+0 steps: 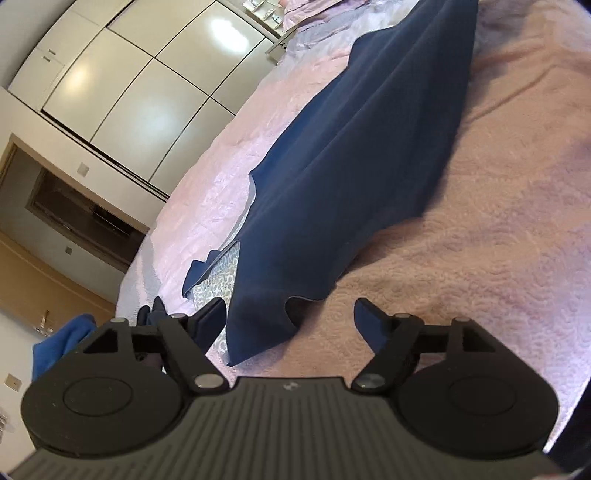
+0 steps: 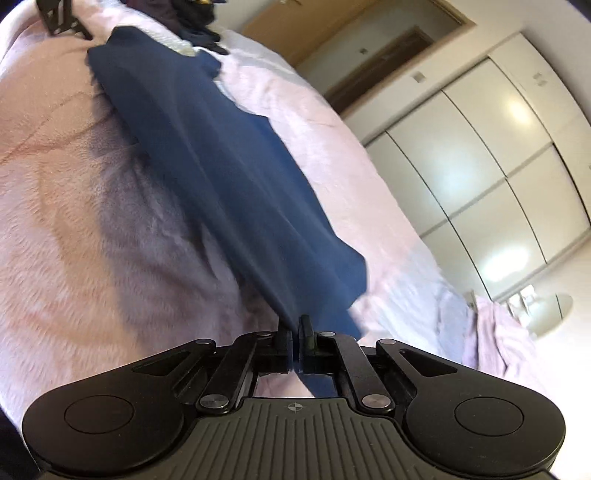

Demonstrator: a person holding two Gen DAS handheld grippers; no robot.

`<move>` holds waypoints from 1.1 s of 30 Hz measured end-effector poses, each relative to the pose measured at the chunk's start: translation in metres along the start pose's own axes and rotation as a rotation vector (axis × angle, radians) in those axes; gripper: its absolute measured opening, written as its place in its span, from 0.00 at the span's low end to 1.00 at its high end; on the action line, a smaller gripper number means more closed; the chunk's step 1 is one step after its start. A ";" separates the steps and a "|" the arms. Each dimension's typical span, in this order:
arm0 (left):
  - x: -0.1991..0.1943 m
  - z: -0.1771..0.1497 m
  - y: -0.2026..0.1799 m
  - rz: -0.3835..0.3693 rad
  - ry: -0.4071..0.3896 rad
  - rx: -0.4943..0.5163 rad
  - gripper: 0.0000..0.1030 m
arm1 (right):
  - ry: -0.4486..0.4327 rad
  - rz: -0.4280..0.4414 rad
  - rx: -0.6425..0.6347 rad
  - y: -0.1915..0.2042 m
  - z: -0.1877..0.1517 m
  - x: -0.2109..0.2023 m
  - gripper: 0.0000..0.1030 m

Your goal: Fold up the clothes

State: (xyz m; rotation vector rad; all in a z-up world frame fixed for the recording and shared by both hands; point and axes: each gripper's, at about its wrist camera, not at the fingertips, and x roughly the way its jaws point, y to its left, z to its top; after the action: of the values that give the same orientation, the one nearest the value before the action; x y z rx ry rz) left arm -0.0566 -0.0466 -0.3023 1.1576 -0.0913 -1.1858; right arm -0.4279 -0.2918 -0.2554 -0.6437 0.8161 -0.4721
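We note the left gripper (image 1: 290, 317) with its jaws spread wide and nothing between them. It hangs just above the pink bedspread (image 1: 461, 258), and the near edge of the navy garment (image 1: 351, 166) lies in the gap ahead of the fingers, not pinched.

We find the right gripper (image 2: 295, 328) clenched on an edge of the navy garment (image 2: 221, 166); the cloth passes between the closed fingers and runs taut away from them.

The garment lies stretched lengthwise across the bed, raised at the held end and resting on the bedspread (image 2: 74, 221) further off. In the left wrist view a patterned light fabric (image 1: 218, 273) shows beside its lower edge, partly under it.

A pile of dark clothing (image 2: 199, 22) sits at the far end of the bed. White wardrobe doors (image 1: 147, 92) stand beyond the bed.
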 end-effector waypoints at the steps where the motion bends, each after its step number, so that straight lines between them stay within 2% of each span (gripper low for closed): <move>1: 0.002 0.000 -0.003 0.007 0.001 0.010 0.72 | 0.006 -0.003 0.010 0.000 -0.002 -0.004 0.00; 4: 0.017 0.002 -0.005 0.056 0.008 0.043 0.75 | 0.015 0.016 0.034 0.005 0.002 0.002 0.00; 8: 0.046 0.002 -0.003 0.127 0.035 0.126 0.72 | 0.004 -0.004 0.051 0.001 0.013 0.006 0.00; 9: 0.053 0.001 0.000 0.145 0.049 0.144 0.65 | 0.003 -0.011 0.044 -0.001 0.016 0.007 0.00; 11: 0.062 -0.003 0.016 0.142 0.087 0.139 0.05 | 0.000 -0.025 0.036 -0.004 0.018 0.004 0.00; 13: 0.065 -0.006 0.035 0.112 0.109 0.104 0.04 | -0.007 -0.035 0.033 -0.008 0.021 0.002 0.00; 21: -0.001 0.003 0.060 0.078 0.066 0.158 0.01 | -0.067 -0.099 -0.010 -0.025 0.037 -0.040 0.00; 26: -0.042 0.010 0.076 0.057 0.039 0.191 0.01 | -0.062 -0.130 0.028 -0.024 0.026 -0.071 0.00; 31: -0.019 -0.022 0.038 -0.026 0.105 0.143 0.02 | 0.020 -0.030 0.116 0.007 -0.012 -0.058 0.00; 33: -0.012 -0.026 0.034 -0.020 0.107 0.132 0.02 | 0.035 -0.001 0.156 0.014 -0.019 -0.052 0.00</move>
State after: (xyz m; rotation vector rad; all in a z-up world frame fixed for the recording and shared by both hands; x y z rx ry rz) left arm -0.0237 -0.0239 -0.2840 1.3385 -0.0780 -1.1467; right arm -0.4720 -0.2564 -0.2486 -0.4929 0.8031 -0.5436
